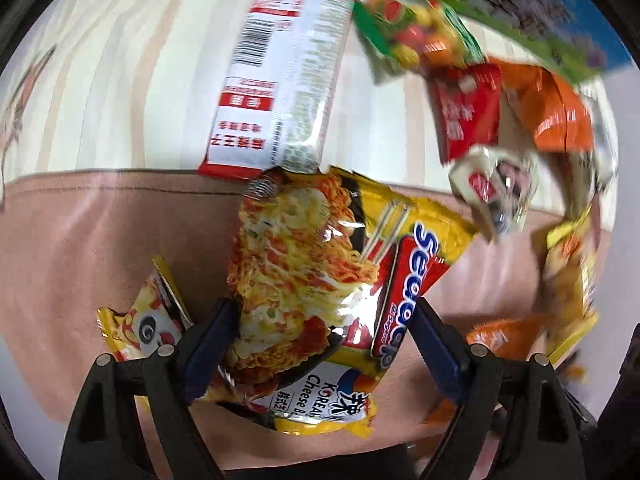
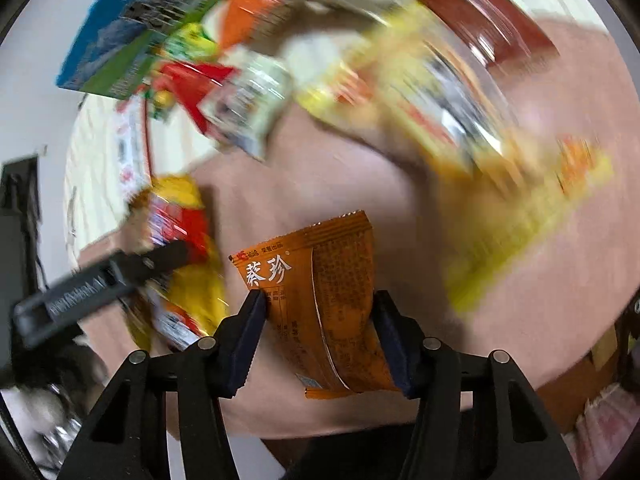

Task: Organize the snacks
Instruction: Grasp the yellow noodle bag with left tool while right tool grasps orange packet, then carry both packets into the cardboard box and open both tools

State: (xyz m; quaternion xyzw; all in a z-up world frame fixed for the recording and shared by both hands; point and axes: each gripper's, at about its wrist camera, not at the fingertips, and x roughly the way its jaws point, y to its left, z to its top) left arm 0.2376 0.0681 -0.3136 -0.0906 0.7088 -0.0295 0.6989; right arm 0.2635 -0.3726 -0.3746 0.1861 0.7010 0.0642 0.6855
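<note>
The left hand-held gripper (image 1: 326,320) points down with its jaws wide on either side of a yellow noodle packet (image 1: 320,280) lying on the pink table (image 1: 100,240), pads not clearly pressing. The right hand-held gripper (image 2: 320,320) is clamped on an orange snack packet (image 2: 324,300) over the table.

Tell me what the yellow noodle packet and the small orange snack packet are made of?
The yellow noodle packet looks like glossy plastic film: it crinkles and throws white glare. The small orange snack packet seems duller plastic or foil film, with a serrated top edge and a back seam.
</note>
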